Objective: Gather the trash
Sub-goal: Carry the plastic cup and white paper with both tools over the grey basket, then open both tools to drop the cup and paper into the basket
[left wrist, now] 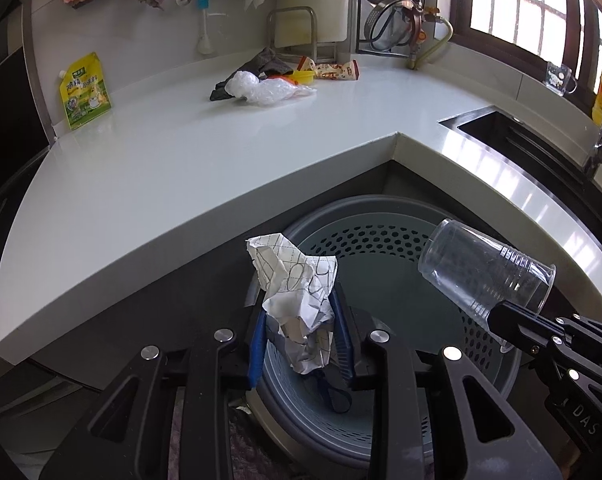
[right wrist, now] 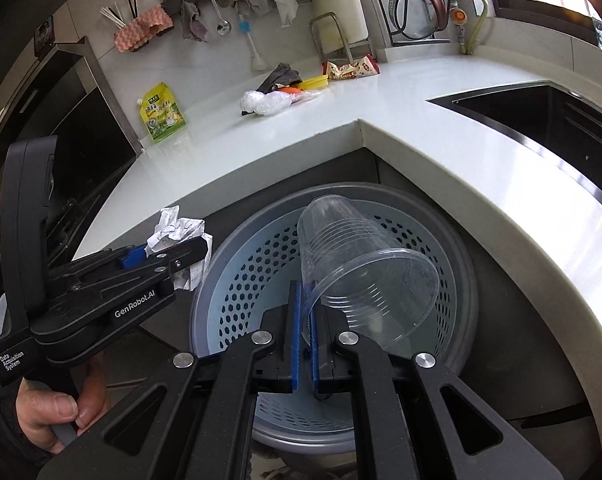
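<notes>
My left gripper point(left wrist: 301, 320) is shut on a crumpled paper ball point(left wrist: 297, 288) with printed lines, held over the left rim of the grey perforated trash bin point(left wrist: 381, 236). It also shows in the right wrist view point(right wrist: 181, 256), with the paper point(right wrist: 173, 232). My right gripper point(right wrist: 305, 320) is shut on the rim of a clear plastic cup point(right wrist: 361, 264), tilted over the bin point(right wrist: 241, 280). The cup point(left wrist: 481, 276) shows at the right in the left wrist view, with the right gripper point(left wrist: 513, 320).
The white L-shaped counter point(left wrist: 181, 160) holds a crumpled clear plastic bag point(left wrist: 265, 88), a dark cloth point(left wrist: 261, 64), snack wrappers point(left wrist: 333, 70) and a green-yellow pouch point(left wrist: 83, 92). A sink point(left wrist: 521, 136) is at the right. Utensils hang on the back wall.
</notes>
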`<action>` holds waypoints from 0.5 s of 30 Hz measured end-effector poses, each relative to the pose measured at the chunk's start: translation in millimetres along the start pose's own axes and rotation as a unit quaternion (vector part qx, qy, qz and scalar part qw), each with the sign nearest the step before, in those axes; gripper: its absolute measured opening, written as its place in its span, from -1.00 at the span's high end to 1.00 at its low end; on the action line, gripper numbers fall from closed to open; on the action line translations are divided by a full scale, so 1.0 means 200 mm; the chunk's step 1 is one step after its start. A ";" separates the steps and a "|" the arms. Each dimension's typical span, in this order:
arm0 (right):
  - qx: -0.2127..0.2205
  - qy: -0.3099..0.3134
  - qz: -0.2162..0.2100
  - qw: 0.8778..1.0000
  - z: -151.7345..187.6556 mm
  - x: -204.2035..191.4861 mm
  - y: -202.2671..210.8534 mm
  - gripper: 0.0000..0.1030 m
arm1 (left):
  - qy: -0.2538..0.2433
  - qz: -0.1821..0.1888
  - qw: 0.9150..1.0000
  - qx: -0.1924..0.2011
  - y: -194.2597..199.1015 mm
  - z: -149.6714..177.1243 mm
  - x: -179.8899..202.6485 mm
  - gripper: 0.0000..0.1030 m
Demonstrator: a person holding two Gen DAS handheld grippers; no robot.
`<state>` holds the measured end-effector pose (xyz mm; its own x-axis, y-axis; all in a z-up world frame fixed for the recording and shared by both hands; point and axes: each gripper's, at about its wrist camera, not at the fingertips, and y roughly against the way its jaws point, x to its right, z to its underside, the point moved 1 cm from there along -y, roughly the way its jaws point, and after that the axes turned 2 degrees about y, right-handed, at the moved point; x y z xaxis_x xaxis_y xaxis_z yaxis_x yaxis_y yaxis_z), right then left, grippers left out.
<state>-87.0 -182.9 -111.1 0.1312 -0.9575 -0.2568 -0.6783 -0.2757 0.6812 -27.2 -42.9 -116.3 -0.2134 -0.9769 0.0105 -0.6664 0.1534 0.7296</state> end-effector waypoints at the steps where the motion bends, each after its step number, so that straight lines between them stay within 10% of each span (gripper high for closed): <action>1: -0.002 -0.001 0.002 1.000 0.00 0.00 -0.01 0.92 | -0.001 0.001 1.000 -0.003 -0.01 0.00 0.00 0.44; 15: -0.032 -0.011 0.013 0.999 0.04 0.05 -0.10 0.92 | 0.001 0.002 1.000 -0.029 -0.08 0.03 -0.01 0.33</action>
<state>-78.5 -185.8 -132.1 0.0967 -0.9627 -0.2527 -0.6342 -0.2553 0.7298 -20.5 -43.1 -133.1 -0.2139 -0.9768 0.0142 -0.6234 0.1477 0.7678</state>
